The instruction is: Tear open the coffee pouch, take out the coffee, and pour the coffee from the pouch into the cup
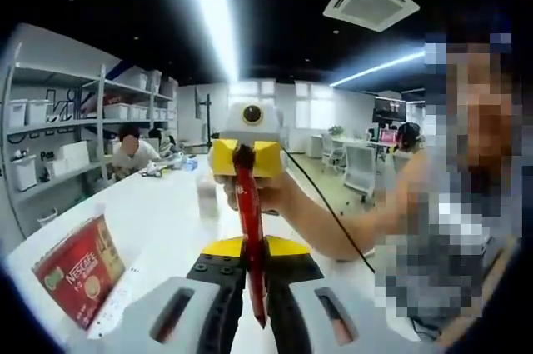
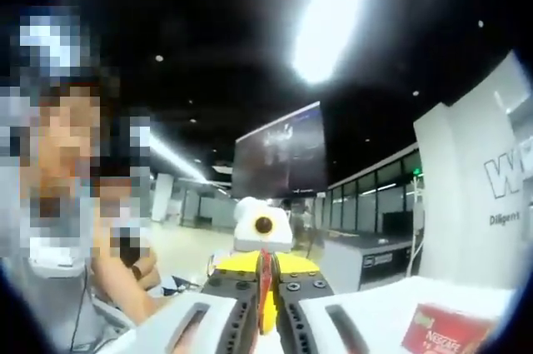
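Jaws of the left gripper point(image 1: 256, 308) are pressed together on the lower end of the coffee pouch point(image 1: 248, 229), a slim red stick held upright above the white counter point(image 1: 158, 204). At its upper end the right gripper point(image 1: 244, 154) pinches the same pouch, carried by a person's hand point(image 1: 266, 196). From the right gripper view, the right gripper point(image 2: 265, 308) grips the stick edge-on, facing the left gripper point(image 2: 263, 266). A red Nescafé box point(image 1: 79, 271) stands on the counter well apart; a cup point(image 1: 206, 197) stands behind the pouch.
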Tool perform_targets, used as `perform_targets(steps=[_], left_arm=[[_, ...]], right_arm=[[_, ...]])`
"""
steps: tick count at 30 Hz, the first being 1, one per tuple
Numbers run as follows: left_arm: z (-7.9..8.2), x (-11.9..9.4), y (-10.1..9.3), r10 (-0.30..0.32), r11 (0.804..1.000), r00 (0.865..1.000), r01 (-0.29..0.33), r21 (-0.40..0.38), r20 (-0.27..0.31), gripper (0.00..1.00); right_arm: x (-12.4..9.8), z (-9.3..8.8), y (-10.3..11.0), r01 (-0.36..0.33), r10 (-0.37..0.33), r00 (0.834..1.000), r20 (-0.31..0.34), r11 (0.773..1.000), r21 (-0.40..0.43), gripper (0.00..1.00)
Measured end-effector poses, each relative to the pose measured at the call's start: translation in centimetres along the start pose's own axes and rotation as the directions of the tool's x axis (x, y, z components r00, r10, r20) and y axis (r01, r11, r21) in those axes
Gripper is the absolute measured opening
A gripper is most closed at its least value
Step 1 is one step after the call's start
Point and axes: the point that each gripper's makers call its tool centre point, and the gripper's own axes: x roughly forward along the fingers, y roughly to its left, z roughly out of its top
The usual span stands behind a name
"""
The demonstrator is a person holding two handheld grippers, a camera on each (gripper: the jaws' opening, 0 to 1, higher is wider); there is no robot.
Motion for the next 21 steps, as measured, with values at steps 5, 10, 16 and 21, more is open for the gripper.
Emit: perform_targets(steps=[5, 10, 16, 21], left_arm=[[-0.39, 0.58, -0.13, -0.006, 1.000, 1.000, 0.006, 0.013, -0.027, 0.10], [-0.19, 0.67, -0.22, -0.008, 1.000, 1.000, 0.009, 0.018, -0.020, 0.10], [-0.27, 0.56, -0.27, -0.008, 1.000, 1.000, 0.008, 0.020, -0.025, 0.10], [-0.17, 0.38, -0.24, -0.007, 1.000, 1.000, 0.007, 0.021, -0.022, 0.10]], right_arm=[[-0.04, 0.01, 0.05, -0.005, 0.005, 1.000, -0.004, 1.000, 0.003, 0.06], [-0.12, 0.08, 0.23, -0.005, 0.005, 1.000, -0.013, 1.000, -0.002, 0.05], [-0.22, 0.02, 0.12, -0.004, 0.003, 1.000, -0.024, 1.000, -0.011, 0.06], [-0.26, -0.10, 0.37, -0.002, 0.001, 1.000, -0.031, 1.000, -0.020, 0.06]])
